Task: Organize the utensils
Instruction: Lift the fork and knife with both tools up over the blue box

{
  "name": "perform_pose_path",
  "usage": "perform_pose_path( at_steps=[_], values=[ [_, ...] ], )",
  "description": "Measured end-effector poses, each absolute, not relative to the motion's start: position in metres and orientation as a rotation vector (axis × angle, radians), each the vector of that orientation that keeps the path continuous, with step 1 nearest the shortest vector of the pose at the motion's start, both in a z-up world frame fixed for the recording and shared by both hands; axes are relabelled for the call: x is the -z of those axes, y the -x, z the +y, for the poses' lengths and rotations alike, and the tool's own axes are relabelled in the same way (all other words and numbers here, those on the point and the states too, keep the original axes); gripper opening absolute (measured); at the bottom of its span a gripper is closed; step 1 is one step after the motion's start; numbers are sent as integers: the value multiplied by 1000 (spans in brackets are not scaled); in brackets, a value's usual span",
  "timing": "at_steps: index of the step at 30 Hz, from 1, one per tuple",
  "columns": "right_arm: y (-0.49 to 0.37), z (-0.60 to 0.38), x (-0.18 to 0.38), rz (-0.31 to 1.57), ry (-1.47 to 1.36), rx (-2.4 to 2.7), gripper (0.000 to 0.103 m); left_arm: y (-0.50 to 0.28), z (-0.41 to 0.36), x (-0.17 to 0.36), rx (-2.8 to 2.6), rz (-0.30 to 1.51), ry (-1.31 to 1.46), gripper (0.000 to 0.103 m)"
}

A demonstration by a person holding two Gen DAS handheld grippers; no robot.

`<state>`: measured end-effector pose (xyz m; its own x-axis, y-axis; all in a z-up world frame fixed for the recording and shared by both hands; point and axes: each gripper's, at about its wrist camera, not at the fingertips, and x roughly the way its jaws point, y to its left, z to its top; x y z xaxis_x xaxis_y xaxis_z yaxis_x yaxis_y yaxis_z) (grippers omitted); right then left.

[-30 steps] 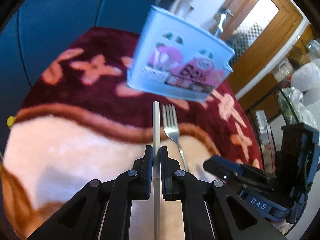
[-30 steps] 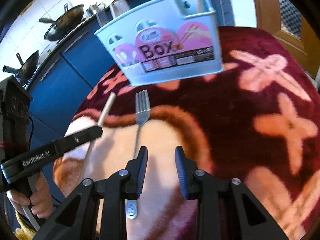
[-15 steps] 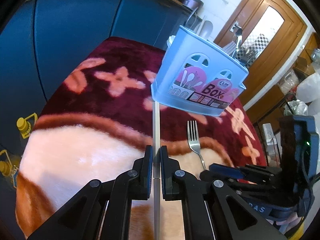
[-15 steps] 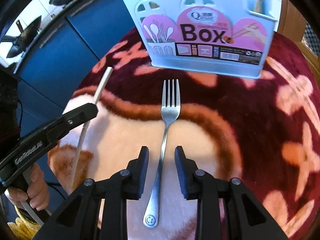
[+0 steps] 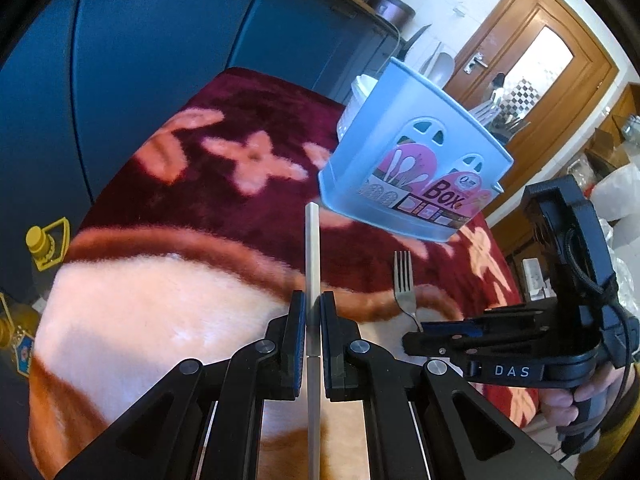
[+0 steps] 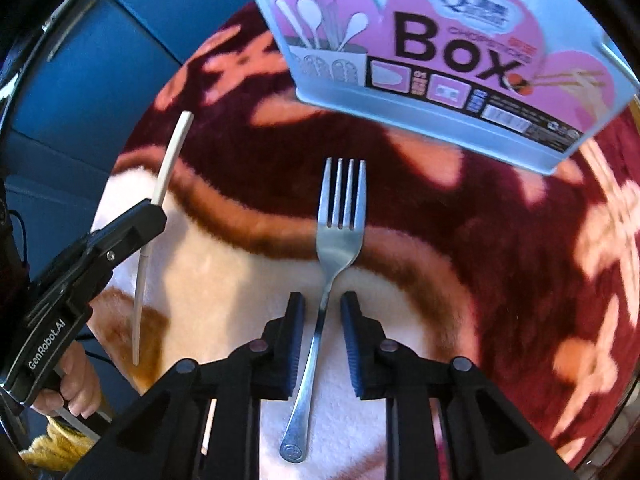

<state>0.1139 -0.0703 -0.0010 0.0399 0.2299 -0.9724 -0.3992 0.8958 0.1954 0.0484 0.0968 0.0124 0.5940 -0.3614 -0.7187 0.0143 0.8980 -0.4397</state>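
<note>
One fork lies flat on the blanket-covered surface, tines toward the box, handle running back between the fingers of the right gripper. Those fingers stand apart on either side of the handle's neck without pinching it, so the gripper is released; it seems lined up this way so that closing would catch the thin handle across its width. In the left view the same fork shows just ahead of the right gripper.

One white chopstick is clenched in the left gripper, its fingers pressed against both sides of the shaft. The stick runs straight along the finger line, its blunt end forward toward the box and its thin end trailing back under the gripper. Held lengthwise like this, it can likely be tipped end-first into a compartment. From the right view the chopstick hangs above the surface, well to the left of the fork, apart from it.

One blue box stands beyond both utensils, near the fork's tines but not touching them. It already holds some items; their number cannot be told. So: one fork, one chopstick, one box, two grippers. Both loose utensils are not yet in the box.
</note>
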Motion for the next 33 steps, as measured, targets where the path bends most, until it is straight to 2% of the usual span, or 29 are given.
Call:
perform_pose_path(
  at_steps=[5,9,15,25,33],
  values=[
    [-116,-61,2,1452,172,-484,14,-49,96,-12,231,911,417,7],
    [-110,-78,2,1424,38,-509,5,-46,93,-19,240,890,397,7],
    [-98,-108,-1,1371,-198,-578,5,-40,87,-30,254,855,383,7],
    [-57,-147,-51,1035,-221,-555,5,-30,77,-57,266,756,372,7],
    [-56,-165,-85,849,-237,-518,5,-41,63,-91,278,649,327,7]
  ],
)
